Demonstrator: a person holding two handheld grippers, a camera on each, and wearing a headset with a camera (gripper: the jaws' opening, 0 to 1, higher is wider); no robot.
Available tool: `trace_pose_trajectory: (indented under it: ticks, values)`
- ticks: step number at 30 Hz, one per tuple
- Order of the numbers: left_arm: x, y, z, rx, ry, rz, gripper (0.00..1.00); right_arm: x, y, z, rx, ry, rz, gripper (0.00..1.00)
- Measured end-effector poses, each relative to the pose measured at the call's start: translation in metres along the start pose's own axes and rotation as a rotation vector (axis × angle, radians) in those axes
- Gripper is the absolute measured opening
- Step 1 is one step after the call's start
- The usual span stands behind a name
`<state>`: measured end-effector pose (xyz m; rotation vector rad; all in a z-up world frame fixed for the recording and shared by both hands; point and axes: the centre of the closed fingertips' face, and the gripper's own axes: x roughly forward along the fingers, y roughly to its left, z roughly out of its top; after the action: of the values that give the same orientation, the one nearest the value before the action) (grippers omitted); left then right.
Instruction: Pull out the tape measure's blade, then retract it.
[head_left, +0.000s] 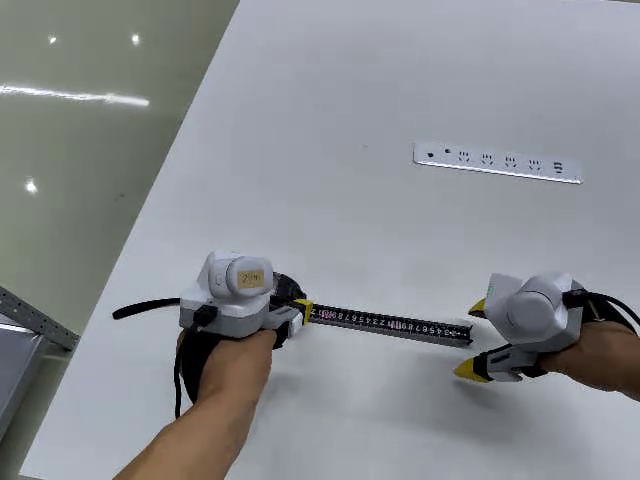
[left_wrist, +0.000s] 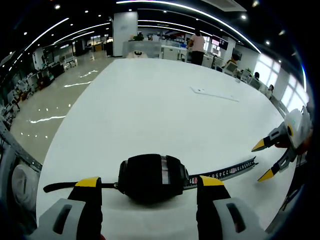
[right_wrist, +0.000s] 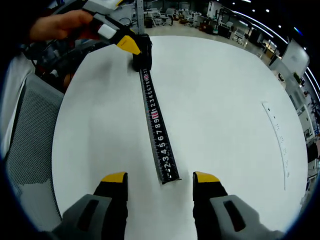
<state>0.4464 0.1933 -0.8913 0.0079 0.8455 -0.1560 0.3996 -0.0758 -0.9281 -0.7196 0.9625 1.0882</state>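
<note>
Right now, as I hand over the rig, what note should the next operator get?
Left gripper: open, fingers either side of the black tape case on the white table, not visibly clamped.
Right gripper: open, blade tip lying loose between its fingers.
Blade: pulled out, flat on the table between the grippers.
Done: pull-out. Left: retract the blade into the case.
</note>
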Motion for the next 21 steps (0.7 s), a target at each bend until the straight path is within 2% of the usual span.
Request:
trace_pose_trajectory:
  ticks: [8, 21]
  values:
    - [0.005, 0.0, 0.001, -0.014, 0.0, -0.008, 0.73, 0.005, -0.002, -0.005, -0.048, 0.017, 0.034, 0.47]
    - [0.011, 0.001, -0.001, -0.021, 0.006, -0.011, 0.7, 0.008, -0.007, -0.003, -0.081, 0.018, 0.056, 0.4]
